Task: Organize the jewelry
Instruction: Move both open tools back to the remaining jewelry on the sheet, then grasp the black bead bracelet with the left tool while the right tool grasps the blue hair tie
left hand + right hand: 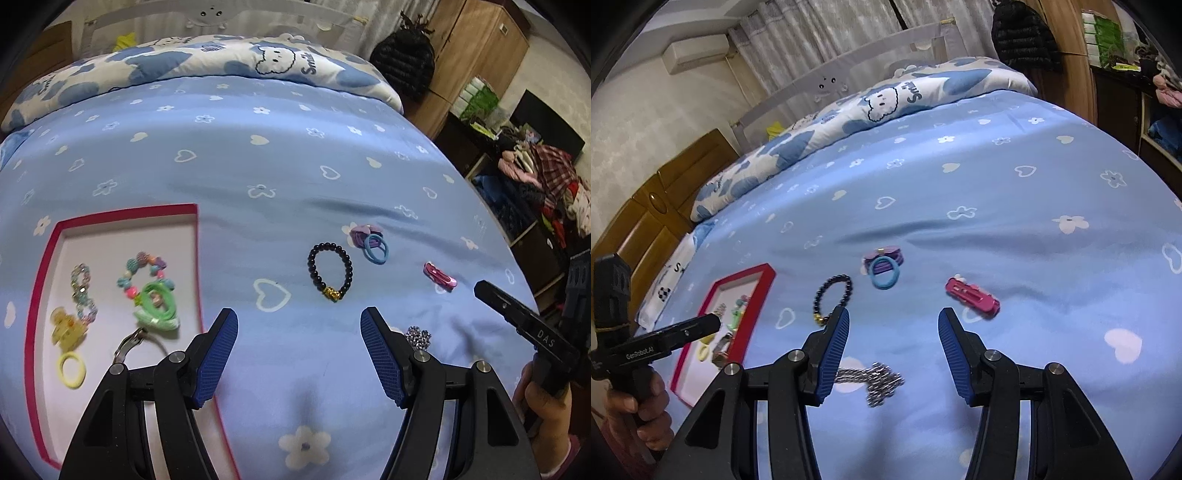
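Both claws agape: left claw [299, 328], right claw [894, 328]; nothing held.

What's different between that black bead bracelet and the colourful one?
The black bracelet lies on the blue bedsheet, outside the red tray; the colourful bracelet is inside the tray. The black one has uniform dark beads with one gold charm; the colourful one mixes pastel beads of varied shapes. Both are beaded loops lying flat.
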`<state>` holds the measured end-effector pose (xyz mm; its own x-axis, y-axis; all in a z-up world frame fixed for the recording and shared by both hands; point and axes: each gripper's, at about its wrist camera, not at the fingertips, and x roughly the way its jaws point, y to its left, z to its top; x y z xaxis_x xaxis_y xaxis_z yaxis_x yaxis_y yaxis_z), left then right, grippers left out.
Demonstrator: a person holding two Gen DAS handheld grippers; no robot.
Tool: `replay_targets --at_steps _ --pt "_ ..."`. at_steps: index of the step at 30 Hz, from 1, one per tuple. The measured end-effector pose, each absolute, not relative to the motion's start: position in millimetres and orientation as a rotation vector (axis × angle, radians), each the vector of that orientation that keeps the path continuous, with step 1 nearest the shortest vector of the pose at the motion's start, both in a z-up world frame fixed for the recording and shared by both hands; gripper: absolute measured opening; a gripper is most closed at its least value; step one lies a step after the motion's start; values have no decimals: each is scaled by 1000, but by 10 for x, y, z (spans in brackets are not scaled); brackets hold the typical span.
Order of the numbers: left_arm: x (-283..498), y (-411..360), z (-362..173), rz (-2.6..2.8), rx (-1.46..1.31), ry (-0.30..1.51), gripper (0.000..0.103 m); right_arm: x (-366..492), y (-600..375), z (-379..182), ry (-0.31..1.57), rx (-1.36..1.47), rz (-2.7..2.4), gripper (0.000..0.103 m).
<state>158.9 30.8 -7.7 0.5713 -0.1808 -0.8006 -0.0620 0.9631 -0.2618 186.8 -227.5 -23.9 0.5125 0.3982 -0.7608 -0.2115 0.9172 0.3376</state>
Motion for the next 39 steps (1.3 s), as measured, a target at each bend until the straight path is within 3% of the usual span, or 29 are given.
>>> replay_targets --at_steps 23,30,32,36,39 --pt "2780 -80 -796 -83 -205 1100 66 2443 -2395 -685 1058 51 364 52" --pt "2956 -147 -1054 -79 -174 1144 45 2573 -2120 -691 1046 100 432 50" --pt "2976 -188 -1081 -81 -145 1136 41 2616 -2005 -714 1045 88 447 41" --pt "2996 -256 -1100 -99 -98 1129 7 2738 -1820 -848 1067 78 456 30" --pt "2986 -282 -1086 -116 -90 1116 7 2788 -1732 -948 1092 74 454 23"
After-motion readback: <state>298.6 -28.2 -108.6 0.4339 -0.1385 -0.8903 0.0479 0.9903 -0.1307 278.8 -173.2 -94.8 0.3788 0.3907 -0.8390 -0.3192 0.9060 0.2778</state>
